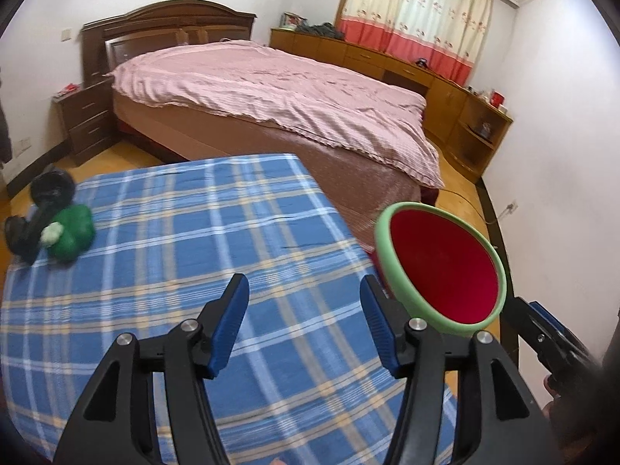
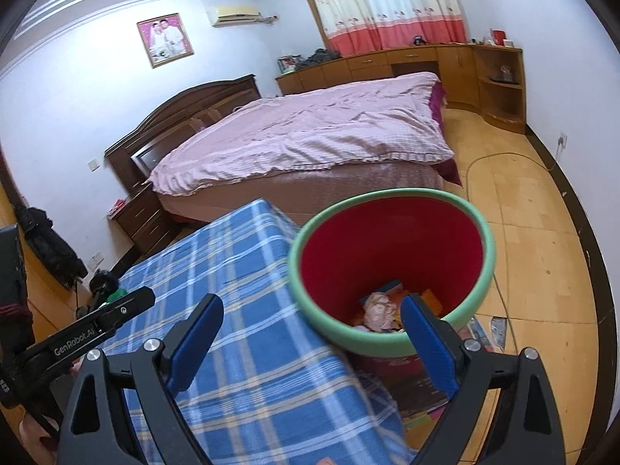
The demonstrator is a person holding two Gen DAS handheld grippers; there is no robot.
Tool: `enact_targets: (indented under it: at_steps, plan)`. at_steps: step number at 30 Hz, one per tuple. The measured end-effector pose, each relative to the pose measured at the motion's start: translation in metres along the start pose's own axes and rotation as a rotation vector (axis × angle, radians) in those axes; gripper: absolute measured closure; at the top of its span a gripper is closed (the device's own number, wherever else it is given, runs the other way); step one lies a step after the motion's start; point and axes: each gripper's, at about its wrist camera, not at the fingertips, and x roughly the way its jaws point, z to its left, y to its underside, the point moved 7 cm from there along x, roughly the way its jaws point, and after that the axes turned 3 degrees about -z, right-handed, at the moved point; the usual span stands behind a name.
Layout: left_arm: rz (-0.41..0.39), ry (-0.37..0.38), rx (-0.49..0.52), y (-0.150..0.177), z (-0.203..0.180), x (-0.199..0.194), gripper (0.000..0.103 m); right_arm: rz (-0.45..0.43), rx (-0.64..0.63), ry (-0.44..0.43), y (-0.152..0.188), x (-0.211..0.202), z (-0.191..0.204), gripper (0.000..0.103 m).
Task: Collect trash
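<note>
The trash bin [image 2: 391,271] is a round bucket — red inside, with a thick pale-green rim — standing upright on the floor just beside the corner of the blue plaid-covered table [image 2: 232,310]. Its mouth is open. At the bottom lies collected trash [image 2: 381,308]: a crumpled pink-white wad, with orange and blue scraps around it.

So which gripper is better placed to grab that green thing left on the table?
Left. The left gripper hangs open over the tablecloth facing the green object; the right gripper sits by the bin.
</note>
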Motion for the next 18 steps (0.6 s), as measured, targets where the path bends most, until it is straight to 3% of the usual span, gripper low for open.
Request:
enact_targets:
  at_steps: [18]
  plan:
    - [-0.06,-0.161,-0.073,0.03,0.07,-0.066,0.043,-0.023,-0.107,-0.066,0.037,-0.031,0.073,0.005]
